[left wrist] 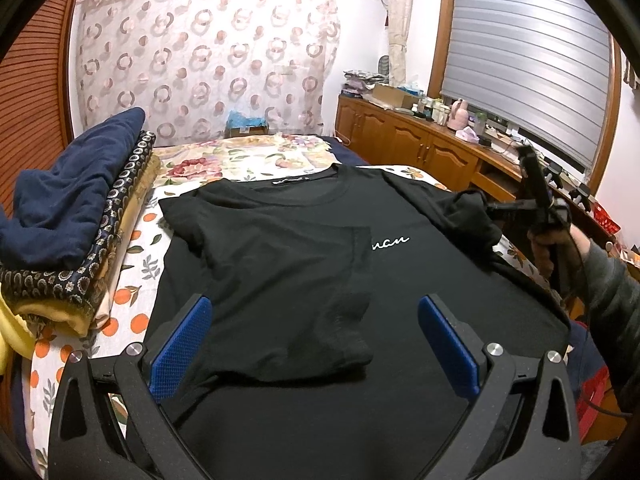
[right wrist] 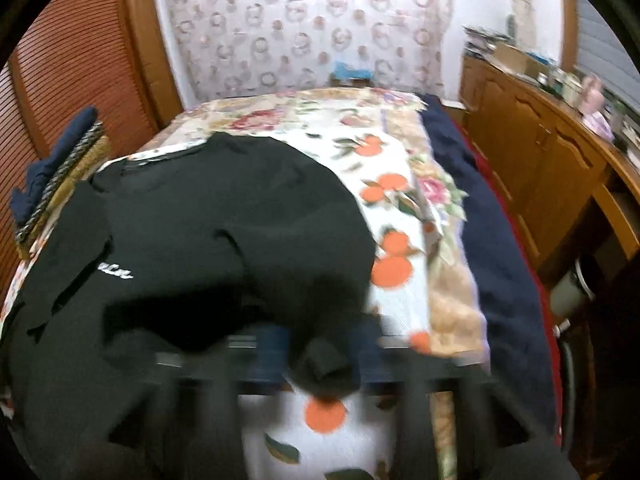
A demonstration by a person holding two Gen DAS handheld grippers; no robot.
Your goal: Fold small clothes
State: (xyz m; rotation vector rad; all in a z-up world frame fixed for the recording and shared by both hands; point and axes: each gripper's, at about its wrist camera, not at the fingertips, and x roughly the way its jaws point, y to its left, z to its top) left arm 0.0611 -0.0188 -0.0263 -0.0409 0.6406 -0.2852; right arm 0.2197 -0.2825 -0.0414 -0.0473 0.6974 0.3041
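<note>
Right gripper (right wrist: 316,356) clenched on black T-shirt (left wrist: 304,248) right sleeve, lifted off bed (right wrist: 400,300). Left gripper (left wrist: 316,344) released, hovering above shirt hem. Left side already folded inward; right fold under way, lengthwise folds remain.

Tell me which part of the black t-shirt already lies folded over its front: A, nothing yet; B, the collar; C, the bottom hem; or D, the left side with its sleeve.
D: in the left wrist view, the black t-shirt's left side lies flat across its chest, covering the start of the white lettering.
</note>
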